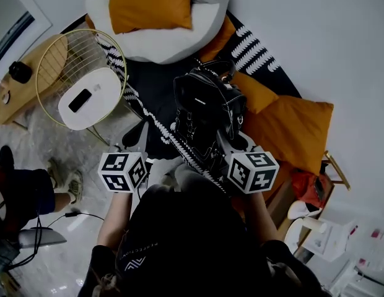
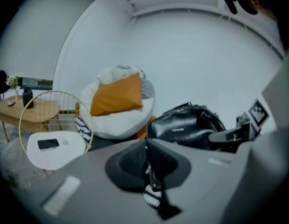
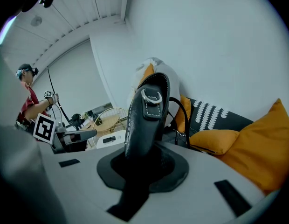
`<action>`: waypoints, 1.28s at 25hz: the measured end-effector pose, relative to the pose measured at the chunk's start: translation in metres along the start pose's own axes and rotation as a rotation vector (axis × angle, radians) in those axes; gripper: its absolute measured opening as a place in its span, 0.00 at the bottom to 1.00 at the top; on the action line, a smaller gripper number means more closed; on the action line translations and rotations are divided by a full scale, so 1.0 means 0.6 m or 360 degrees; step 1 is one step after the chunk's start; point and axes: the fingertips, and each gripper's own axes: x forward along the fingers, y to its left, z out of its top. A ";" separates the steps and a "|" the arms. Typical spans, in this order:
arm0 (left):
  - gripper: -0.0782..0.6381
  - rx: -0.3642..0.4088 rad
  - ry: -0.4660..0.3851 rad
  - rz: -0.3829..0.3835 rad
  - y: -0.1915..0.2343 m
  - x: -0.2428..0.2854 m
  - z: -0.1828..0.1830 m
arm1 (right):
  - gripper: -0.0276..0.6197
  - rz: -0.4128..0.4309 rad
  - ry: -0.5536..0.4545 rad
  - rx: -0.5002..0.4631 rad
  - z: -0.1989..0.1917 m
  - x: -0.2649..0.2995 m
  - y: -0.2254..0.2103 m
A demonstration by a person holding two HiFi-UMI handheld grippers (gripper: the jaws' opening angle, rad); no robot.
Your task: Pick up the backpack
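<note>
The black leather backpack (image 1: 204, 107) hangs in front of me between both grippers, above the dark rug. My left gripper (image 1: 141, 140) is shut on a thin black-and-white striped strap (image 2: 153, 194) with metal hardware; from the left gripper view the backpack body (image 2: 186, 125) shows beyond, to the right. My right gripper (image 1: 232, 146) is shut on a wide black leather strap (image 3: 145, 120) with white stitching and a metal ring, which rises straight up out of its jaws (image 3: 145, 160). The backpack's lower part is hidden behind the grippers in the head view.
A white beanbag (image 1: 173, 39) with an orange cushion lies beyond the backpack. Orange cushions (image 1: 291, 129) lie to the right. A gold wire side table (image 1: 87, 94) with a phone and a wooden table (image 1: 21, 82) stand left. A person in red (image 3: 25, 97) stands far off.
</note>
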 end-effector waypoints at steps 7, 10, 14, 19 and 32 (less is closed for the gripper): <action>0.13 -0.0025 -0.0024 -0.0023 -0.007 -0.012 0.006 | 0.11 0.0043 -0.0025 -0.0023 0.002 -0.018 0.020; 0.13 -0.0025 -0.0037 -0.0028 -0.010 -0.013 0.014 | 0.11 0.0053 -0.0031 -0.0019 0.004 -0.019 0.022; 0.13 -0.0009 -0.0044 -0.0027 -0.014 -0.018 0.016 | 0.11 0.0055 -0.0040 -0.0017 0.004 -0.021 0.023; 0.13 -0.0007 -0.0045 -0.0038 -0.017 -0.020 0.016 | 0.11 0.0068 -0.0042 0.0001 0.004 -0.021 0.023; 0.13 -0.0014 -0.0065 -0.0074 -0.026 -0.020 0.021 | 0.11 0.0122 -0.0105 0.0058 0.019 -0.036 0.027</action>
